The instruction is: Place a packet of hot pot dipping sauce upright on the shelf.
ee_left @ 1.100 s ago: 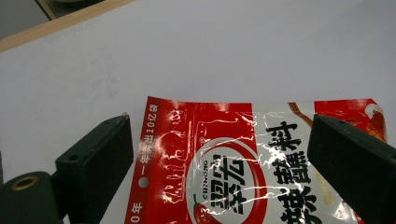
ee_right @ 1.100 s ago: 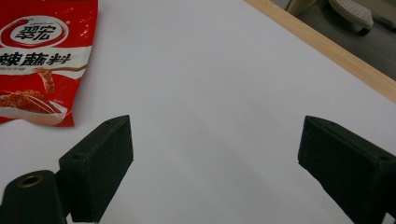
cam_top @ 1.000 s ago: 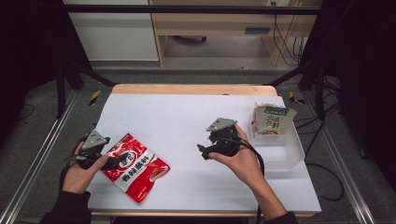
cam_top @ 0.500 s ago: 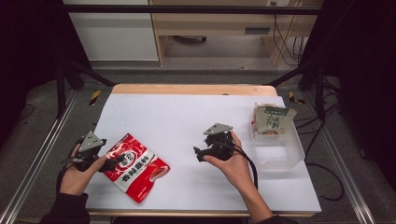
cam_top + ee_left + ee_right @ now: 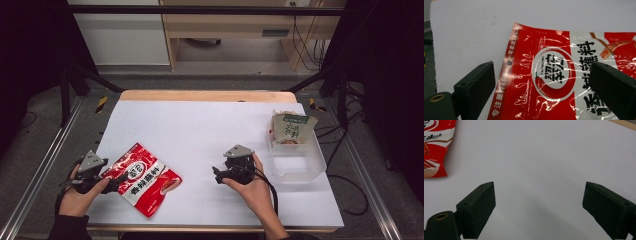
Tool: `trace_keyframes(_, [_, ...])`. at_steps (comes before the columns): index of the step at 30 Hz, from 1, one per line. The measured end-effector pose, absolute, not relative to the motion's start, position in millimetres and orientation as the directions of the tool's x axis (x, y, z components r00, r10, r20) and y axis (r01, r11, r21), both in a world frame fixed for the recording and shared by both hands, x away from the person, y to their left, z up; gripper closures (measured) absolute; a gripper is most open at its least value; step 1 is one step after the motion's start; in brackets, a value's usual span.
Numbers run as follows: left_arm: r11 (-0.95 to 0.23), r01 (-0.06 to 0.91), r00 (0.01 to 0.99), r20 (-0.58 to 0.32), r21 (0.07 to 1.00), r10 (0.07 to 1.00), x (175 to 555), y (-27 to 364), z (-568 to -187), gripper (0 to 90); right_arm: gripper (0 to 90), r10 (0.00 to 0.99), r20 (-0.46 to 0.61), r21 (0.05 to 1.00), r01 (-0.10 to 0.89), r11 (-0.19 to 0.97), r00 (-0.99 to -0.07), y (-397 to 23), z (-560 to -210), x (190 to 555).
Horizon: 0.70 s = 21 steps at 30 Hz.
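The left gripper (image 5: pixel 107 182) straddles the red sachet (image 5: pixel 142 177) lying flat on the bench (image 5: pixel 200 130), jaws wide; the grasp seems pending, needing closure; the right gripper (image 5: pixel 220 175) waits wide nearby.

the white worktop (image 5: pixel 210 130) was brightly and evenly lit from above, while the floor and frame around it sank into deep shadow. the high view was soft and slightly grainy, fine print unreadable. in the left gripper view, glare ran in white streaks across the glossy red packet (image 5: pixel 554 75), whose print stayed fairly sharp; the near black jaws were blurred. in the right gripper view, faint diffuse shadows lay on the worktop between the jaws, which were out of focus at the edges.
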<state>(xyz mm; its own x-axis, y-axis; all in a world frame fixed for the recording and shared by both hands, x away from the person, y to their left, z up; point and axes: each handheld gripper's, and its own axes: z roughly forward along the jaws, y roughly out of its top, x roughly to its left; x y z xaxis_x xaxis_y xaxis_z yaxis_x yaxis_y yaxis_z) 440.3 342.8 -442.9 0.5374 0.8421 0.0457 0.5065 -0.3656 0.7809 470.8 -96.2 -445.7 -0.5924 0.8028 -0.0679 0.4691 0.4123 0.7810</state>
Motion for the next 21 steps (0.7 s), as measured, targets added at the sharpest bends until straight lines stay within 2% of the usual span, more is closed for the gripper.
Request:
trace_keyframes(5, [-0.414,0.532,0.554,0.067,0.738,0.83,441,343,-454,7.2,11.8,0.807,-0.08,0.777,0.47,0.418,-0.585,-100,-449,467])
trace_keyframes(21, [-0.377,0.597,0.491,0.05,0.708,0.87,447,364,-464,8.0,11.7,0.798,-0.1,0.75,0.482,0.453,-0.595,-98,-456,469])
